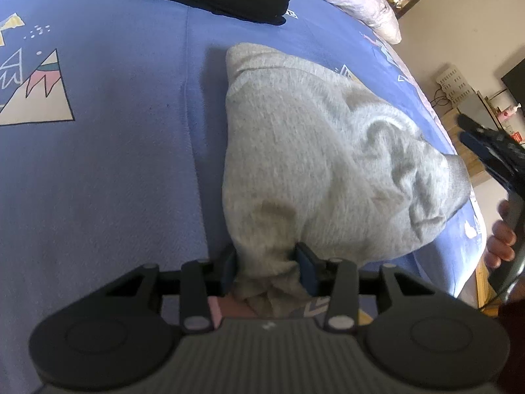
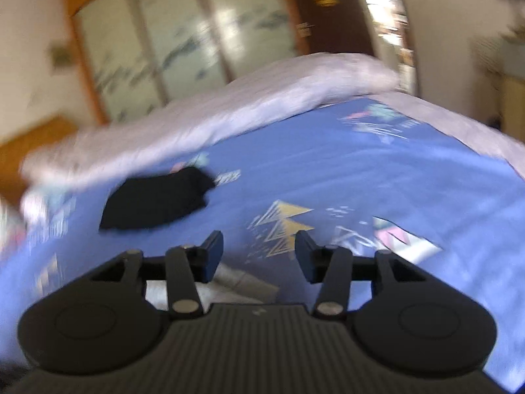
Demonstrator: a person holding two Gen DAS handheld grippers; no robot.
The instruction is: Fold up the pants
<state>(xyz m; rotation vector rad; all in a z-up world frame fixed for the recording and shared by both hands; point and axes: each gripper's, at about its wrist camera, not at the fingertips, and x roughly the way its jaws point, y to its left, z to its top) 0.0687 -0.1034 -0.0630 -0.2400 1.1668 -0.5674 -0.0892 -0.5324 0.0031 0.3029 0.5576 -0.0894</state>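
Because the blue patterned bedsheet (image 1: 115, 151) carries the bundled grey knit pants (image 1: 315, 151) near its right edge, the coming fold turns on that bundle's long axis, which runs straight away from the left gripper (image 1: 269, 269). That gripper is clamped on the bundle's near end. The right gripper (image 2: 259, 256) stands apart, jaws spread on nothing, pointing over the bed toward a folded black garment (image 2: 157, 203). The left gripper is the nearer one.

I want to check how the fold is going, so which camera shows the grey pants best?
The left wrist view. The grey pants fill its middle, bunched on the blue bedsheet, with one end pinched in the left claw. The right wrist view is blurred and shows only a grey sliver low between its open claw.
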